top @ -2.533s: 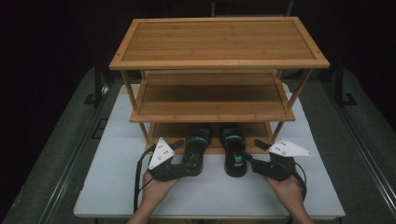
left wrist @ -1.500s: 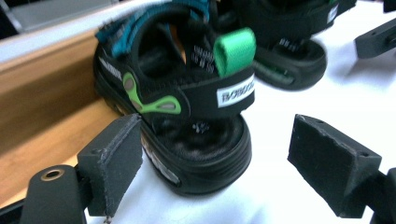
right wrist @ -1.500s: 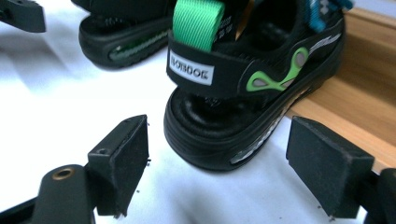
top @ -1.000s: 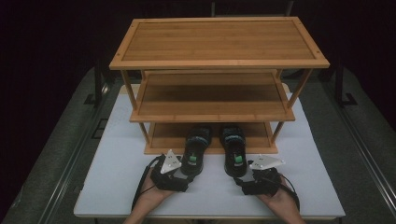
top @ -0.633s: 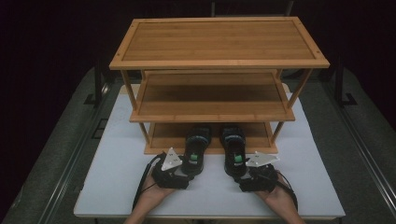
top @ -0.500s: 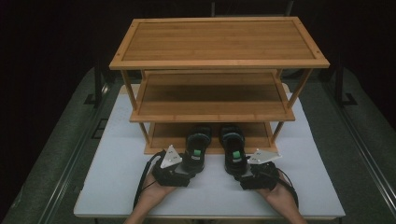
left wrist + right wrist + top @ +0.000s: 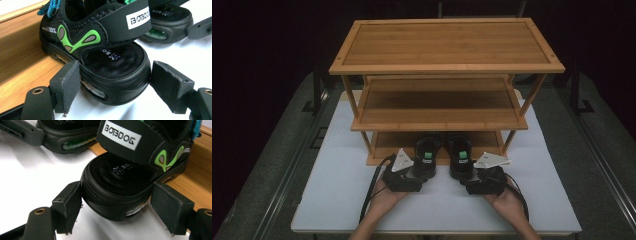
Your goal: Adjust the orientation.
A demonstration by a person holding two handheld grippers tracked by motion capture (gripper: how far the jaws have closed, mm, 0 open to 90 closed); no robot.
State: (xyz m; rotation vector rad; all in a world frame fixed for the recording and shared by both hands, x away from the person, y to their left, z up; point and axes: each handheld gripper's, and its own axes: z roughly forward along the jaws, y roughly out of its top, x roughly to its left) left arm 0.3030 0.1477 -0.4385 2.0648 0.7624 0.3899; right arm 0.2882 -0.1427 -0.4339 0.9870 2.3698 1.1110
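Two black sandals with green trim lie side by side, toes on the rack's bottom shelf (image 7: 392,142) and heels out over the white table. My left gripper (image 7: 421,175) holds the heel of the left sandal (image 7: 427,152). In the left gripper view its pads (image 7: 67,82) touch both sides of that heel (image 7: 115,65), the jaws having just been closing. My right gripper (image 7: 465,178) has also just been closing. It grips the heel of the right sandal (image 7: 460,155), and its pads (image 7: 68,205) sit against the sole (image 7: 117,180).
The wooden three-tier rack (image 7: 447,47) stands at the back of the white table (image 7: 337,190), its upper two shelves bare. The person's hands come in from the bottom edge. Dark floor and rails flank the table.
Both grippers and the two sandals have shifted forward toward the rack, the left one more. The sandals' toes now lie further onto the bottom shelf.
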